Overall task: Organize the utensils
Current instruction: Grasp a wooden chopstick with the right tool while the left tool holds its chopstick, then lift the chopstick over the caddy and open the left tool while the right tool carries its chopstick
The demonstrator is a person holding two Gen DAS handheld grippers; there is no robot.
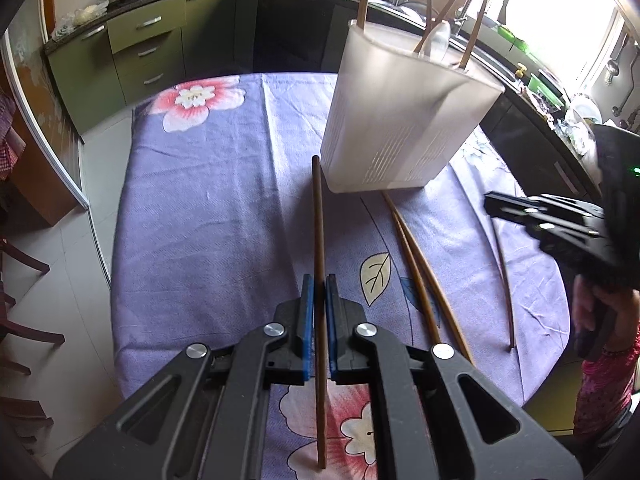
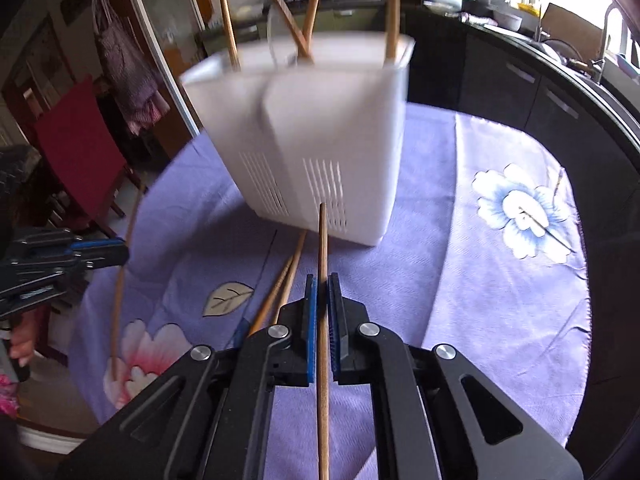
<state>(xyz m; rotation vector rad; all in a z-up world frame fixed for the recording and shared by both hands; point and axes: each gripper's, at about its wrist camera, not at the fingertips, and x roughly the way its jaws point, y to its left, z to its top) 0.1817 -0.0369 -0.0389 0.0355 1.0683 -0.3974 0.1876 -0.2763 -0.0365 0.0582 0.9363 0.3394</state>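
Left wrist view: the left gripper (image 1: pixel 319 292) is pointing down over a table w/ a purple floral tablecloth (image 1: pixel 208 184). Its jaws are closed tight on a dark brown chopstick (image 1: pixel 319 216), gripping it partway along, so the tip is reaching forward to just short of the white utensil holder (image 1: pixel 400 120). The holder is standing upright at the far side of the cloth, already carrying several chopsticks and what looks like a clear spoon. Two loose chopsticks (image 1: pixel 420 276) are lying side by side on the cloth, near ends running toward the holder's base. At the right edge the right gripper (image 1: pixel 492 204) is hovering above the table, w/ a thin stick curving below it.

Right wrist view: the right gripper (image 2: pixel 322 292) is clamping a lighter wooden chopstick (image 2: pixel 322 248) between closed jaws, tip aimed at the holder (image 2: pixel 320 128), which is blurred. The loose pair (image 2: pixel 280 288) is lying just left of the gripper. The left gripper (image 2: pixel 120 250) is showing at the left edge, holding its stick slanting downward over the cloth.

Doing it well, as a judgement: both sticks are held, so the step is dropping them in. Each tip is sitting low against the holder wall; it needs lifting clear above the rim before going forward, else it could push or tip the light holder. Feeding one hand at a time is avoiding crossed sticks. Release only once the tip is well inside.
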